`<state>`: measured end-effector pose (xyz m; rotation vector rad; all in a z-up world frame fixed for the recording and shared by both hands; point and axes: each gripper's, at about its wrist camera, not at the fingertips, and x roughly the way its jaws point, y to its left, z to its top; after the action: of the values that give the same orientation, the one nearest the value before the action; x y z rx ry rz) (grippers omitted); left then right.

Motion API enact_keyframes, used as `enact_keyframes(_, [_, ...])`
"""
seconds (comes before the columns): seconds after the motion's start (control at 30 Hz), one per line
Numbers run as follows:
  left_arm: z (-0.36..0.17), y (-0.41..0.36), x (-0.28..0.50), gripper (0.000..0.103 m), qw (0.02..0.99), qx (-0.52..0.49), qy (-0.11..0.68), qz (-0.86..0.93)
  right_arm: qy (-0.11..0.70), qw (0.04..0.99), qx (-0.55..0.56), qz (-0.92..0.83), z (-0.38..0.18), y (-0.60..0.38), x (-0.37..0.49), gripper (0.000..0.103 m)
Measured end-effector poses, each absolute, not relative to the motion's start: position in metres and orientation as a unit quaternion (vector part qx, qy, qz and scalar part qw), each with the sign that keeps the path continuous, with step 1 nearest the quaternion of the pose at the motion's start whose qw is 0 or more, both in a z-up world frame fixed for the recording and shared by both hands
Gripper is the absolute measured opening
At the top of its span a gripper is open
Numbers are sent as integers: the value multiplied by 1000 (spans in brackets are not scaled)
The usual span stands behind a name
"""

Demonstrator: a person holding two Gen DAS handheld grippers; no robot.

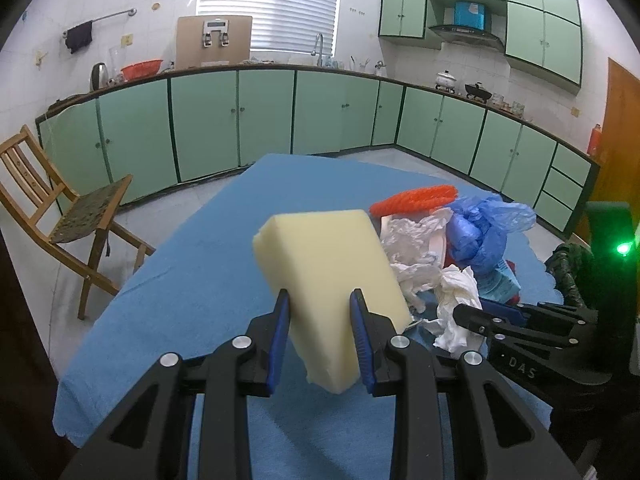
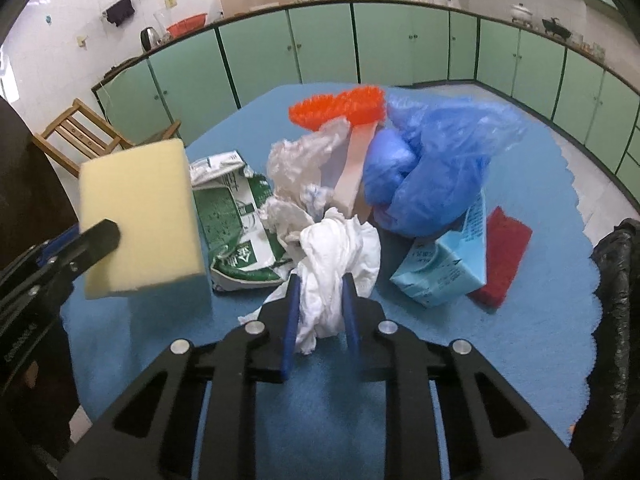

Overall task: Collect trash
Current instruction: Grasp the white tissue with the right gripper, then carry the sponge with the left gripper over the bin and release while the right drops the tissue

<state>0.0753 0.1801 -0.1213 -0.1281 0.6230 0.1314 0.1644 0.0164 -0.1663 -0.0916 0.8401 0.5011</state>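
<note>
Trash lies heaped on the blue-clothed table (image 2: 520, 340). The left gripper (image 1: 320, 312) pinches a yellow foam block (image 1: 328, 272), lifted clear; the right gripper (image 2: 320, 300) squeezes a crumpled white tissue (image 2: 336, 256) at the heap's edge. Both pickups look done; next, each piece likely needs carrying to a bin, none visible.

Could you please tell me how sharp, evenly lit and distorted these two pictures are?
Left wrist view: strong fisheye bending of the counter line, dark vignetted corners, the window blinds bright, a green lamp flare at the right edge, the foam block sharp. Right wrist view: same curvature; the foam block is slightly soft, the white tissue clear, lighting even.
</note>
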Motion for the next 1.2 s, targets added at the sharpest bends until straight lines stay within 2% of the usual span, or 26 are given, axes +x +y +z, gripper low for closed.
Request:
enact_keyframes(0.63, [-80,125,84,30,964,-47,263,-9,321,927,-16,193,-83,-60,149,19])
enact_keyframes(1.2, [-66,18,115,30,958,-27,252,-137,287,956,8,67,-68,-194,135,19])
